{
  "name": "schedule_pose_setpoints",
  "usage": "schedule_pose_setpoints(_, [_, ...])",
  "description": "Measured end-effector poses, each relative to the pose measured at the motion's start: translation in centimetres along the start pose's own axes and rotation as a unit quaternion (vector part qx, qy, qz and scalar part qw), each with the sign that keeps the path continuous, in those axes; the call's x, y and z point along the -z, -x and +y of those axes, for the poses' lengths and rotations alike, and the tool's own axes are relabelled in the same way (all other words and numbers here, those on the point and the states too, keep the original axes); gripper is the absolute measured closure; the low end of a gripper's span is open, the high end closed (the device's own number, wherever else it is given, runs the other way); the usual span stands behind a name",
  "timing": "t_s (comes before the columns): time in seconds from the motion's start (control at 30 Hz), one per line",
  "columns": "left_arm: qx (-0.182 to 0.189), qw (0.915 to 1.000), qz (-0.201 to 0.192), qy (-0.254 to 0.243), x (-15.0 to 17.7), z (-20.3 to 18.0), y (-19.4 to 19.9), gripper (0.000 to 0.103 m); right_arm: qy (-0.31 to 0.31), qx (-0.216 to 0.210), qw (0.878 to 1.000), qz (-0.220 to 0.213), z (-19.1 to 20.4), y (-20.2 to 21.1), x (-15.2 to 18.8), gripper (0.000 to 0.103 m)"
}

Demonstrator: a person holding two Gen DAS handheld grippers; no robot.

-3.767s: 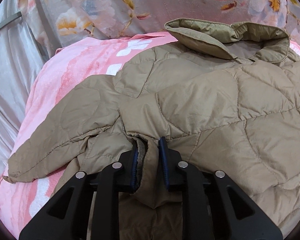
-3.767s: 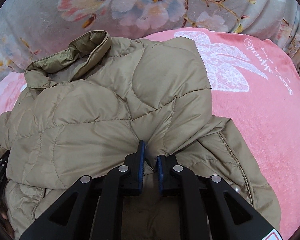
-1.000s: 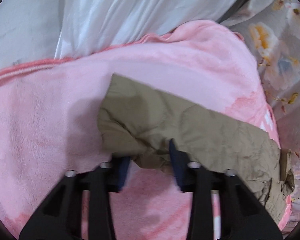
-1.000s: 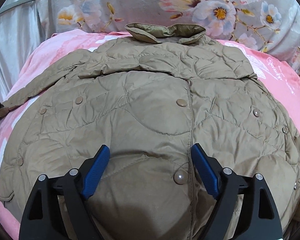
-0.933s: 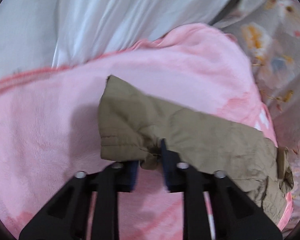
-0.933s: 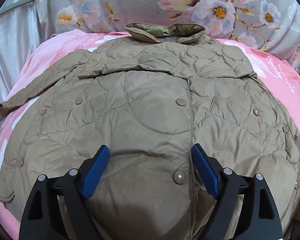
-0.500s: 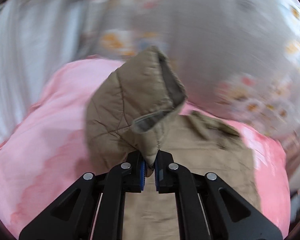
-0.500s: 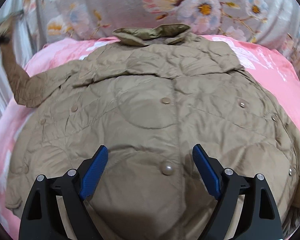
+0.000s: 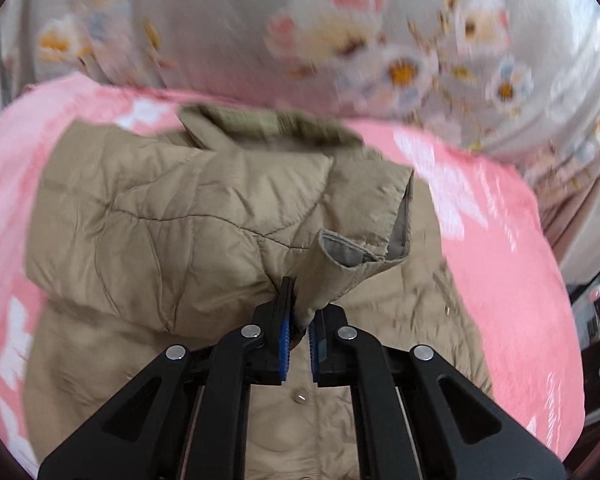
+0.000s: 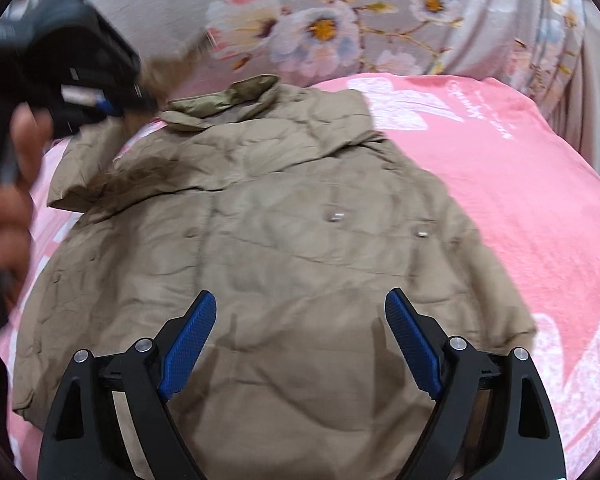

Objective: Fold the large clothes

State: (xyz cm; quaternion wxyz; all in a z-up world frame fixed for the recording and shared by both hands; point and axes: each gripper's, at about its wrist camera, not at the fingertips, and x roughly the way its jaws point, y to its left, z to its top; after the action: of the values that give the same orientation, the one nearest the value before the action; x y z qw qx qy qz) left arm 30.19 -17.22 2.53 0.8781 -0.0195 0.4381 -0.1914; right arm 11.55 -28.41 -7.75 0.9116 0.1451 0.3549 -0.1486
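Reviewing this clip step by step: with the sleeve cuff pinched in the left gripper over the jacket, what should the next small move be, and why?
Probably lower the sleeve cuff onto the jacket chest and let go. The left gripper is shut on the cuff, held lifted above the front. The right gripper hangs open, holding nothing.

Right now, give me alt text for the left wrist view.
Black tongs pinch the cuff of a tan quilted jacket's sleeve, held over the jacket spread on a pink blanket. Blurred grey floral fabric fills the background.
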Motion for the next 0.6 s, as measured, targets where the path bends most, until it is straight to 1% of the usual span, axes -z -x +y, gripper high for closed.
schedule_pose_setpoints(0.1, [-0.006, 0.9998, 0.016, -0.006, 1.5, -0.7, -1.7, 0.092, -0.011, 0.005, 1.000, 0.003, -1.4, -0.3, -0.1, 0.019])
schedule_pose_setpoints(0.13, [-0.005, 0.9998, 0.019, -0.005, 1.8, -0.7, -1.8, 0.087, -0.014, 0.005, 1.000, 0.003, -1.7, -0.4, -0.1, 0.019])
schedule_pose_setpoints(0.17, [-0.005, 0.9998, 0.020, -0.003, 2.4, -0.5, -1.8, 0.085, -0.015, 0.005, 1.000, 0.004, -1.9, -0.5, -0.3, 0.019])
schedule_pose_setpoints(0.23, [-0.012, 0.9997, 0.018, -0.008, 2.7, -0.3, -1.4, 0.082, -0.017, 0.004, 1.000, 0.002, -2.2, -0.6, -0.7, 0.019])
schedule_pose_setpoints(0.33, [-0.018, 0.9997, 0.016, -0.009, 3.2, 0.4, -0.8, 0.075, -0.012, 0.003, 1.000, -0.008, -2.2, -0.6, -2.0, 0.019])
schedule_pose_setpoints(0.4, [-0.012, 0.9998, 0.017, -0.002, 3.7, 1.6, 0.1, 0.073, -0.009, -0.006, 1.000, -0.015, -2.0, -0.7, -3.4, 0.019])
schedule_pose_setpoints(0.43, [0.000, 0.9999, 0.016, 0.005, 3.8, 2.3, 0.9, 0.069, -0.008, -0.013, 1.000, -0.018, -1.8, -0.8, -4.1, 0.019])
schedule_pose_setpoints(0.47, [0.010, 0.9998, 0.013, 0.009, 4.0, 2.8, 1.4, 0.054, -0.009, -0.025, 0.999, -0.020, -1.6, -1.0, -4.9, 0.019])
schedule_pose_setpoints(0.5, [0.032, 0.9993, 0.003, 0.018, 4.2, 4.0, 3.0, 0.042, -0.012, -0.035, 0.999, -0.019, -1.6, -1.3, -5.6, 0.019])
schedule_pose_setpoints(0.53, [0.041, 0.9988, -0.009, 0.023, 4.2, 4.6, 4.0, 0.018, -0.019, -0.049, 0.998, -0.016, -1.6, -1.7, -6.2, 0.019])
schedule_pose_setpoints(0.57, [0.051, 0.9978, -0.028, 0.031, 4.3, 5.5, 5.3, 0.011, -0.033, -0.073, 0.997, -0.005, -1.6, -2.4, -7.1, 0.018])
schedule_pose_setpoints(0.6, [0.060, 0.9957, -0.056, 0.043, 4.4, 6.8, 7.0, 0.008, -0.045, -0.091, 0.995, 0.004, -1.5, -2.9, -7.6, 0.018])
